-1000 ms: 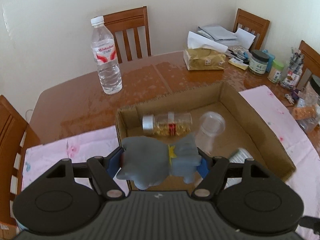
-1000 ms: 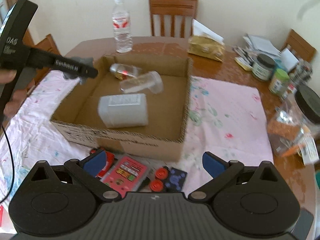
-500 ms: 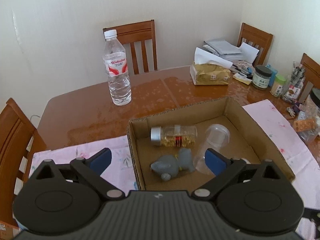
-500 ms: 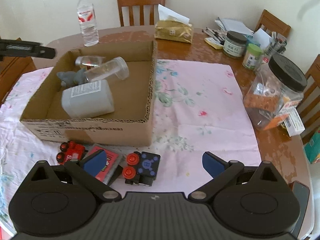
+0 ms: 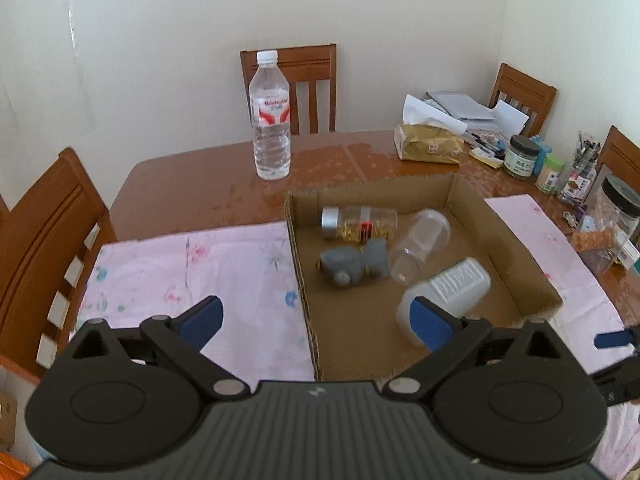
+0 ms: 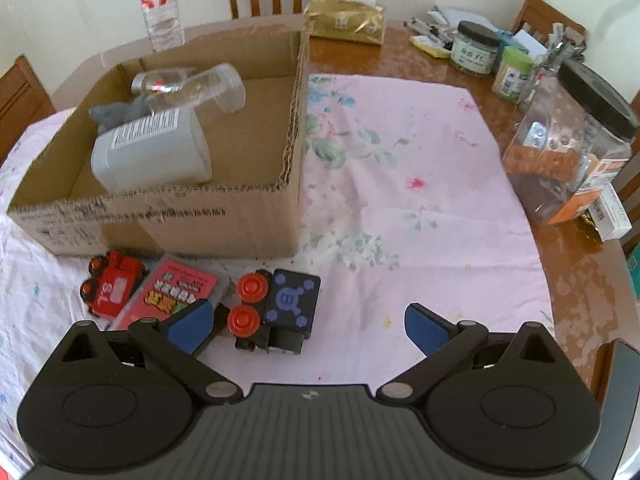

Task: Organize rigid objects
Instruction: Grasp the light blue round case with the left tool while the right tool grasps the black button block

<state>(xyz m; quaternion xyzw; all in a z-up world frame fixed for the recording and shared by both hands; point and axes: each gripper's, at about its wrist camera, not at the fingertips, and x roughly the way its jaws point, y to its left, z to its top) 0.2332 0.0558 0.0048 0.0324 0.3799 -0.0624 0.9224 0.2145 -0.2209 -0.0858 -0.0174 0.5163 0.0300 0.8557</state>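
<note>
The cardboard box (image 5: 504,236) holds a grey elephant toy (image 5: 352,264), a glass jar of golden bits (image 5: 360,222), a clear cup (image 5: 420,240) and a white plastic bottle (image 5: 448,292). My left gripper (image 5: 316,318) hovers open and empty over the box's near left corner. In front of the box (image 6: 296,120) on the cloth lie a red toy train (image 6: 112,288), a pink card pack (image 6: 176,296) and a black toy with red wheels (image 6: 280,304). My right gripper (image 6: 308,322) is open above that black toy, pads clear of it.
A pink floral cloth (image 6: 400,184) covers the near table. A water bottle (image 5: 270,120) and a tissue pack (image 5: 428,142) stand behind the box. A big black-lidded jar (image 6: 576,136) and smaller jars crowd the right edge. Wooden chairs ring the table.
My left gripper opened, dropped the grey elephant into the box and drew back toward the near left. My right gripper sank closer to the toys in front of the box.
</note>
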